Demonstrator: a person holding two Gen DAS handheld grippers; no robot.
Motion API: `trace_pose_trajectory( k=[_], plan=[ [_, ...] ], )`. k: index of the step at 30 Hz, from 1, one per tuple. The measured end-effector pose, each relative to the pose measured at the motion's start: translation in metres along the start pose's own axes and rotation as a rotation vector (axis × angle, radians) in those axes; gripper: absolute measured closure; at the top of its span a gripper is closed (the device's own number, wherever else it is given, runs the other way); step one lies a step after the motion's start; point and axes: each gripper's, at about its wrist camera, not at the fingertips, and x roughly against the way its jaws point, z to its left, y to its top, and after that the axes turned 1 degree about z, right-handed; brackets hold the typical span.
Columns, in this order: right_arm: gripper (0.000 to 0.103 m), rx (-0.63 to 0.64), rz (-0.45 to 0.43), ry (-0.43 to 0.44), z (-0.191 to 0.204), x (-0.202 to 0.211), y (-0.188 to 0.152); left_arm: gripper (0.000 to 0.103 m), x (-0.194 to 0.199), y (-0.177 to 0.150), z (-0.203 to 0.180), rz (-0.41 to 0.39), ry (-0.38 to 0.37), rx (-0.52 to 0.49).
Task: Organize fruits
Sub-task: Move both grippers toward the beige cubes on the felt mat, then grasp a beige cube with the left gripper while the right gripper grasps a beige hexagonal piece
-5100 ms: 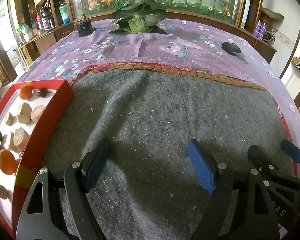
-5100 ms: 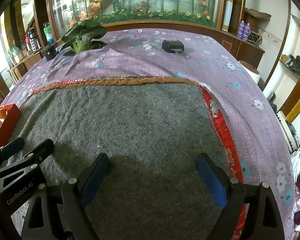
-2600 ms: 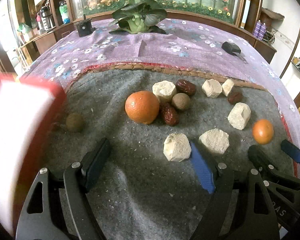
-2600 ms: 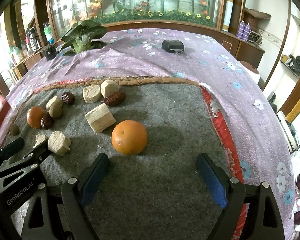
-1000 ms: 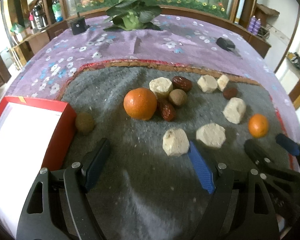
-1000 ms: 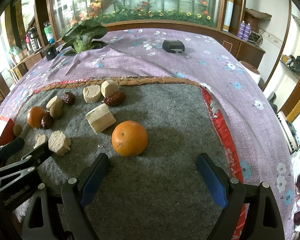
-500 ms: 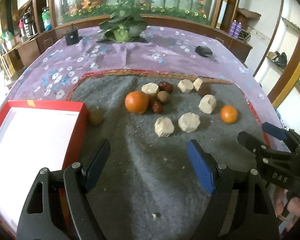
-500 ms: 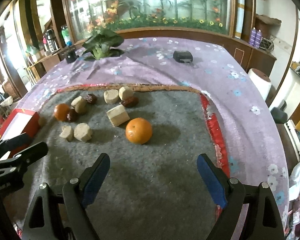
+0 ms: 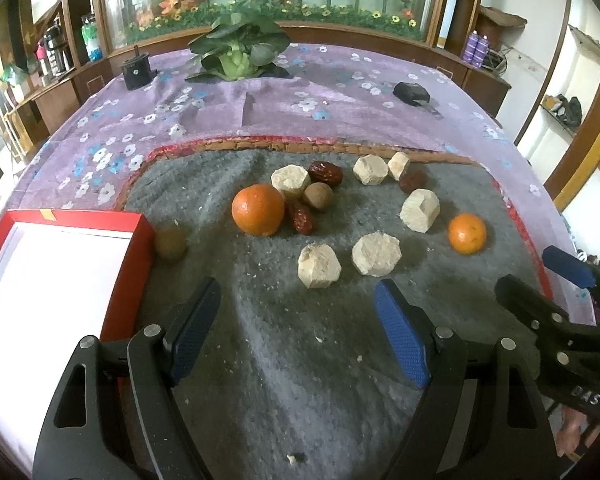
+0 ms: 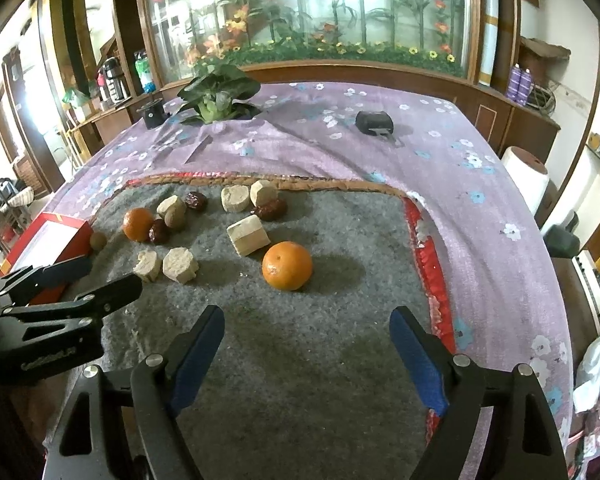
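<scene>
Both hand-held grippers, left (image 9: 296, 320) and right (image 10: 308, 344), gape wide over the grey felt mat (image 9: 300, 360) on a purple floral cloth (image 9: 300, 104).

fruits tipped out of red box (image 9: 134, 272) onto grey mat (image 9: 260, 340), box now empty, both grippers pulled back

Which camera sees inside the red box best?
The left wrist view. The red box fills the left side there, and its white inside shows plainly with nothing in it. In the right wrist view the red box is small at the left edge, partly behind the left gripper.
</scene>
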Motion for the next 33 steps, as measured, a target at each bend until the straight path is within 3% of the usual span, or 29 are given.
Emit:
trace_pose_trajectory(
  k=[4, 8, 13, 23, 26, 29, 33],
  plan=[
    [0.019, -0.013, -0.011, 0.009, -0.004, 0.001, 0.002, 0.023, -0.004, 0.001, 0.001, 0.002, 0.016, -0.007],
    [0.026, -0.025, -0.004, 0.04, -0.006, 0.0, 0.002, 0.023, -0.006, 0.001, 0.005, 0.008, 0.033, -0.006],
    [0.026, -0.047, -0.007, 0.018, -0.014, 0.002, 0.001, 0.023, -0.009, 0.001, 0.002, 0.011, 0.036, -0.025],
    [0.029, -0.045, 0.004, 0.06, -0.016, -0.005, 0.0, 0.024, -0.023, 0.005, -0.007, 0.025, 0.055, -0.049],
    [0.039, -0.042, 0.009, 0.088, -0.015, -0.006, 0.002, 0.041, -0.028, 0.005, -0.006, 0.038, 0.055, -0.054],
    [0.04, -0.039, 0.003, 0.104, -0.012, -0.007, 0.003, 0.048, -0.028, 0.006, -0.001, 0.032, 0.034, -0.031],
    [0.04, 0.0, 0.004, 0.169, 0.002, -0.007, 0.005, 0.076, -0.022, 0.006, 0.002, 0.021, 0.046, -0.024]
  ],
)
